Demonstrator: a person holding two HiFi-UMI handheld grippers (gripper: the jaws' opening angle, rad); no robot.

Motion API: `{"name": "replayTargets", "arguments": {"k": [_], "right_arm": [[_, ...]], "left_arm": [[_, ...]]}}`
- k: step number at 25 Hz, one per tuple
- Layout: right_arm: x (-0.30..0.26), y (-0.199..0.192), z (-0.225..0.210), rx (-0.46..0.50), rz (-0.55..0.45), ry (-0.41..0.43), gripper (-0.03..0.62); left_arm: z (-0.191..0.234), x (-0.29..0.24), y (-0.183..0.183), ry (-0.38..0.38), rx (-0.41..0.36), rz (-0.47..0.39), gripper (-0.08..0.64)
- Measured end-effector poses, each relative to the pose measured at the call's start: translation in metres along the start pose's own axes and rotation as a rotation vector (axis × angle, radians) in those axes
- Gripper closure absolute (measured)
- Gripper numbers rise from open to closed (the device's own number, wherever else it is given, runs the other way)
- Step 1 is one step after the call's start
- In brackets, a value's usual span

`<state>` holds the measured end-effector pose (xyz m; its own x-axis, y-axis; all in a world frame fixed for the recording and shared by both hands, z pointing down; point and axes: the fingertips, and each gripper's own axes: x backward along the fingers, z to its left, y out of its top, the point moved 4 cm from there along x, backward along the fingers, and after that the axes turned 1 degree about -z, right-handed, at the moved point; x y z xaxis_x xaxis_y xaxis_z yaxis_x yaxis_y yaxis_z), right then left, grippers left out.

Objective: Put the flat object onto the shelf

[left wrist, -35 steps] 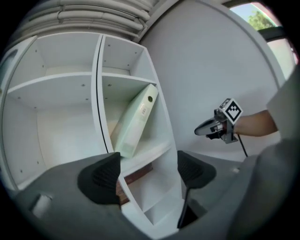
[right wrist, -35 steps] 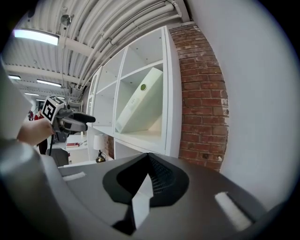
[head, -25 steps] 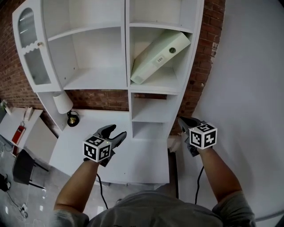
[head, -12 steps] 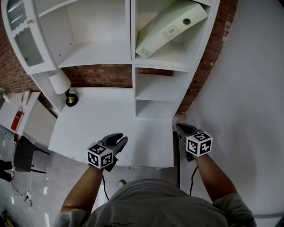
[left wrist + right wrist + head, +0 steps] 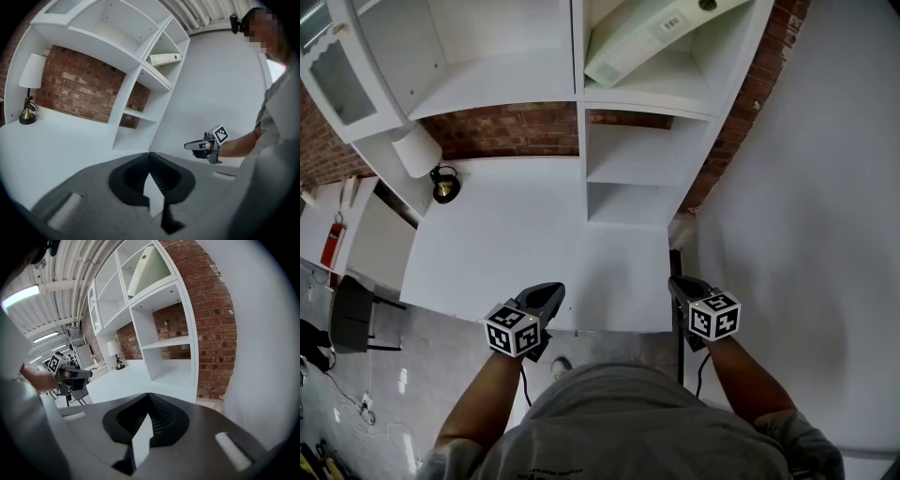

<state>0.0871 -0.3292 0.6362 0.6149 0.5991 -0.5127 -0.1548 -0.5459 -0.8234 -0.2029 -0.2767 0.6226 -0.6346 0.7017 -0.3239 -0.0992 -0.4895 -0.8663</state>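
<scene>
The flat object, a pale green binder (image 5: 661, 33), leans tilted in the upper right shelf compartment, also seen in the left gripper view (image 5: 165, 59) and the right gripper view (image 5: 140, 269). Both grippers hang low, far below it, at the front edge of the white desk (image 5: 506, 244). My left gripper (image 5: 551, 292) has just been closing and is now shut with nothing between its jaws (image 5: 150, 153). My right gripper (image 5: 677, 284) is beyond the desk's right corner, shut and empty (image 5: 149, 394).
The white shelf unit (image 5: 579, 141) stands on the desk against a brick wall. A lamp (image 5: 417, 155) stands at the desk's back left. A white wall (image 5: 806, 187) runs along the right. A dark chair (image 5: 352, 319) is on the floor to the left.
Both grippers have dropped from in front of the lower shelves to the desk's front edge. The left jaws went from open to shut. The shelves have slid up in the head view.
</scene>
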Motion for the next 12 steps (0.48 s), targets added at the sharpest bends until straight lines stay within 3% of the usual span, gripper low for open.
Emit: {"name": "replayTargets", "arguments": {"k": [12], "right_arm": [[-0.001, -0.011, -0.002, -0.002, 0.011, 0.002, 0.583]], "left_arm": [[0.001, 0.0, -0.005, 0.001, 0.049, -0.004, 0.561]]}}
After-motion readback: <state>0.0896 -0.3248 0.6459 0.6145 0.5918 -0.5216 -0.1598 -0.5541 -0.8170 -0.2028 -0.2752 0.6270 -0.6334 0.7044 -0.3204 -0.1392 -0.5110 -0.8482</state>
